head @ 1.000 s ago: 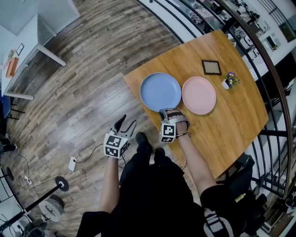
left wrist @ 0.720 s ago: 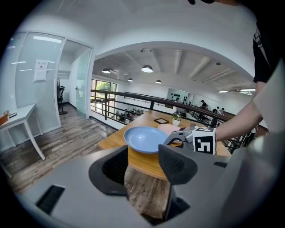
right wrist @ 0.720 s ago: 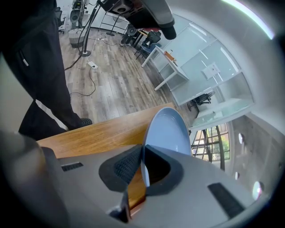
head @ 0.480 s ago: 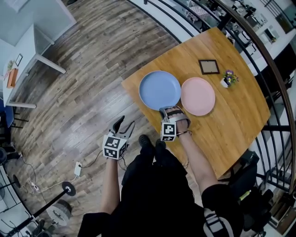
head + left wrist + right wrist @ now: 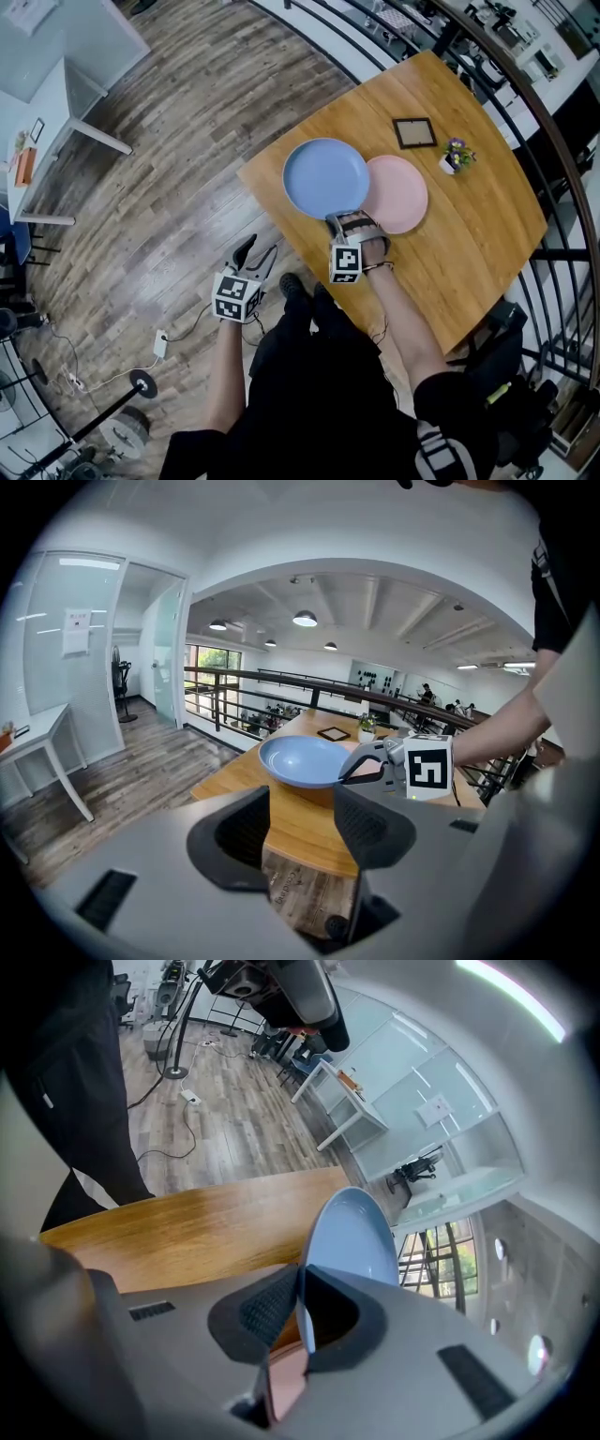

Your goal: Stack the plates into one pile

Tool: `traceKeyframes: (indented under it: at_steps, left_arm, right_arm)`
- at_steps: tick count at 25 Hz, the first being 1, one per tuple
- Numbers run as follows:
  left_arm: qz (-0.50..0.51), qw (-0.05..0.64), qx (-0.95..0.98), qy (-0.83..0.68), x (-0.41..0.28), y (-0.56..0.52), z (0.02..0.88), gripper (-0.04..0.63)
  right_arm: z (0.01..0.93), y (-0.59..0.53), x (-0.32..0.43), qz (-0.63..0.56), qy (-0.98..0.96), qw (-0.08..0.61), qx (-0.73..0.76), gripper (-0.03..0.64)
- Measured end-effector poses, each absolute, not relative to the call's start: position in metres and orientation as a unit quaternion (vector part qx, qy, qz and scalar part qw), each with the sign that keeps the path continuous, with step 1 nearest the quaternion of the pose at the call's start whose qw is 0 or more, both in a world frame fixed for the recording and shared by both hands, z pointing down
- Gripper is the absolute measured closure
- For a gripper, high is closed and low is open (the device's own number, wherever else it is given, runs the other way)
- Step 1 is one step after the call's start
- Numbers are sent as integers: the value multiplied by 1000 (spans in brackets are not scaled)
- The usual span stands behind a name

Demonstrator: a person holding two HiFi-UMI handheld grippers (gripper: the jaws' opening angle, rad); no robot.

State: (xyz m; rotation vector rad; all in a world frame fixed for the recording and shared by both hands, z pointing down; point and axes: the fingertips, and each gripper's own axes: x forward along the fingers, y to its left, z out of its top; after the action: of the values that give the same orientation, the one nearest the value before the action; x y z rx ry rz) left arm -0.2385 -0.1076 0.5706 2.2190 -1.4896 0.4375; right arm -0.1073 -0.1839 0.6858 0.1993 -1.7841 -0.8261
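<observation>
Blue plate pinched by its rim at the centre of the frame

The right gripper was clamped narrowly on the near rim of the blue plate, and the right gripper view showed the rim edge-on between the pads. The plate's right side overlapped the left edge of the pink plate on the wooden table. The left gripper hung over the floor at lower left of the table, its jaws wide apart with nothing between them. A picture frame and a small flower pot stood further up the table. The cube on the right gripper carried black-and-white square codes.
</observation>
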Motion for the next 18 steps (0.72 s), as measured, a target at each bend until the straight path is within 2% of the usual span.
traceKeyframes:
  at_steps: [18]
  left_arm:
    - [168,209,831,-488,-168,-125,573,374]
  right_arm:
    - [688,-194,-17,-300,-744,579,146,581]
